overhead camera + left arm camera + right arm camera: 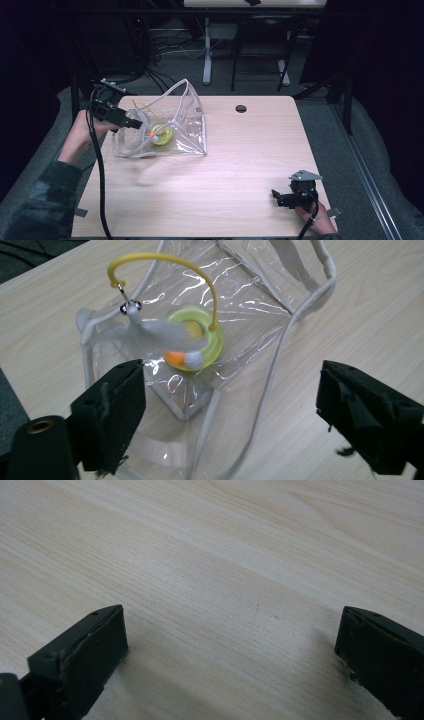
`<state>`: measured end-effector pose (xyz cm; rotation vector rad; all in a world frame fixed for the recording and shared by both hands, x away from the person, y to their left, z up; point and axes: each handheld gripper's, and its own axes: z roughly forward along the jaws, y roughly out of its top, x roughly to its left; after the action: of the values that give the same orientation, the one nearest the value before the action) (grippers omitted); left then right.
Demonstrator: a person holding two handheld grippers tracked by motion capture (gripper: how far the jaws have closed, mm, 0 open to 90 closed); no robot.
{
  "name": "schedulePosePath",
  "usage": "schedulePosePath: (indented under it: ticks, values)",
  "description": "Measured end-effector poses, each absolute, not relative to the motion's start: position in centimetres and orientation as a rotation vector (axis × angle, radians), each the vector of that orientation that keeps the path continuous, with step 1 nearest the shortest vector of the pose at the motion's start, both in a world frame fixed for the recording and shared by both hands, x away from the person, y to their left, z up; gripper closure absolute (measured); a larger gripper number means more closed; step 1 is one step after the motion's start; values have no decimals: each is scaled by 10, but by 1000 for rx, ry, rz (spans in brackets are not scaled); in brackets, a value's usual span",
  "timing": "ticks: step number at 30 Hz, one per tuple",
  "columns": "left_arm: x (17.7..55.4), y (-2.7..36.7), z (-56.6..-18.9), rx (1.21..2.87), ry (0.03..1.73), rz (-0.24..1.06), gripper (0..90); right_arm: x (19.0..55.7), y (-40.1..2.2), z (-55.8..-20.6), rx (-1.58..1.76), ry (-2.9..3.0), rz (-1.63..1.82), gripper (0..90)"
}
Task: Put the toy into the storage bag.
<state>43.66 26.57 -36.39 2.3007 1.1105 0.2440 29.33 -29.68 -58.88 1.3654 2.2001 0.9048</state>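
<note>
A clear plastic bag (185,125) with white trim lies open on the wooden table (240,160) at the left rear. Inside it rests a yellow-green ring toy (162,134) with an orange and white ball, a yellow wire loop (165,270) and a white feathery tuft (155,332). My left gripper (131,121) hovers at the bag's left mouth, open, its jaws wide apart over the bag's rim (225,405). At the front right, my right gripper (281,196) rests low over bare wood (225,580), open, holding nothing.
A round cable hole (241,108) sits near the table's back edge. Behind the table stand a chair (260,45), table legs and loose cables on the grey floor. A black cable (100,170) trails from the left gripper along the table's left side.
</note>
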Motion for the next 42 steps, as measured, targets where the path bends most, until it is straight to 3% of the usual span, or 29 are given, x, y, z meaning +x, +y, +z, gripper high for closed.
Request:
schedulePosePath:
  ticks: [3,10,31,42]
  values:
    - [427,269,-364,2307,1110,267,54,293,-297,-589,1367,2197,911,0]
    - [407,281,-370,2289,1107,309,1,293,-296,-589,1367,2196,911,0]
    - [369,315,-429,2215,1194,324,0,293,-296,-589,1368,2195,911,0]
    - [353,326,-472,2200,1258,259,0,293,-296,-589,1367,2196,910,0]
